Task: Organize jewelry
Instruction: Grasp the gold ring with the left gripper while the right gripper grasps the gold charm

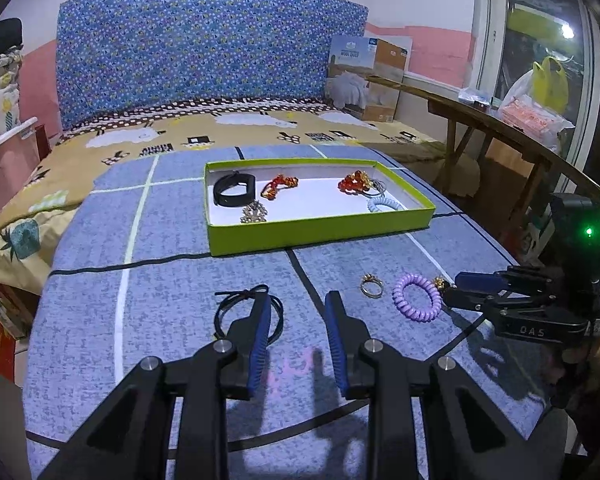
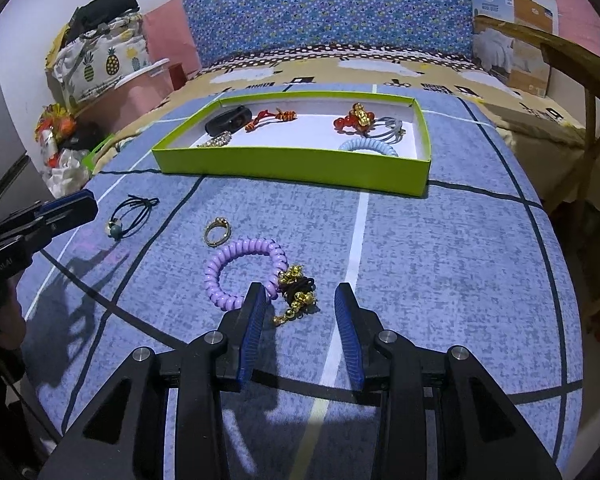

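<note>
Bell charm (image 2: 296,294) between open jaws.

Your left gripper (image 1: 296,300): black angular linkage arms, ribbed blue pads (image 1: 260,344), silver round screws at the pivots. Your right gripper (image 2: 300,296) is the same build; seen from the left gripper's cam, its body has white lettering w/ a green LED glowing above.

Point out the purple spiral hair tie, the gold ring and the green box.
purple spiral hair tie (image 2: 216,276), right wrist view, left coil.
gold ring (image 2: 217,233), right wrist view, band.
green box (image 2: 292,170), right wrist view, front wall.
</note>
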`<action>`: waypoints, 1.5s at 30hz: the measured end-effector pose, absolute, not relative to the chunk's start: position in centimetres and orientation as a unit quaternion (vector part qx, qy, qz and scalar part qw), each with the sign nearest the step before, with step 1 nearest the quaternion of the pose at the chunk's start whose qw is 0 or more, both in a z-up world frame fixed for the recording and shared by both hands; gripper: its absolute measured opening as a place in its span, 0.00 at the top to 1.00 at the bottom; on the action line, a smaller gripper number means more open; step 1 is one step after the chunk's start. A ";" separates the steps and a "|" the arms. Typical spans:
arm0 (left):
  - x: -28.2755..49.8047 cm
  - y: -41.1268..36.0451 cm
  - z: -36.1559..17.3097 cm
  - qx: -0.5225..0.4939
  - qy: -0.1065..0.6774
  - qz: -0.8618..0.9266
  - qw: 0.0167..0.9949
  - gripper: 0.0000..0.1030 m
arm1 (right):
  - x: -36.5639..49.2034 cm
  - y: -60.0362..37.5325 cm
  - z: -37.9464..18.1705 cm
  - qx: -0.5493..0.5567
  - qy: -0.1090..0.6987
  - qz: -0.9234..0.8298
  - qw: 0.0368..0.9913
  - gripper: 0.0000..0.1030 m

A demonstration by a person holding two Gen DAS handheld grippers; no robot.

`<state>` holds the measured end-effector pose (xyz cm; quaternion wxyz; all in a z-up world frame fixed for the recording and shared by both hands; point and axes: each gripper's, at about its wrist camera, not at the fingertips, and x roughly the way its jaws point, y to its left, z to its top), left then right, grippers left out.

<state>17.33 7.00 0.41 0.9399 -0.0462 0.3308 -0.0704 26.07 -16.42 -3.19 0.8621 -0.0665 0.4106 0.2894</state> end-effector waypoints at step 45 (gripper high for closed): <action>24.1 -2.2 -2.8 0.073 0.423 -0.113 0.896 0.67 | 25.9 -17.5 -3.2 -0.075 0.408 0.283 0.865 0.87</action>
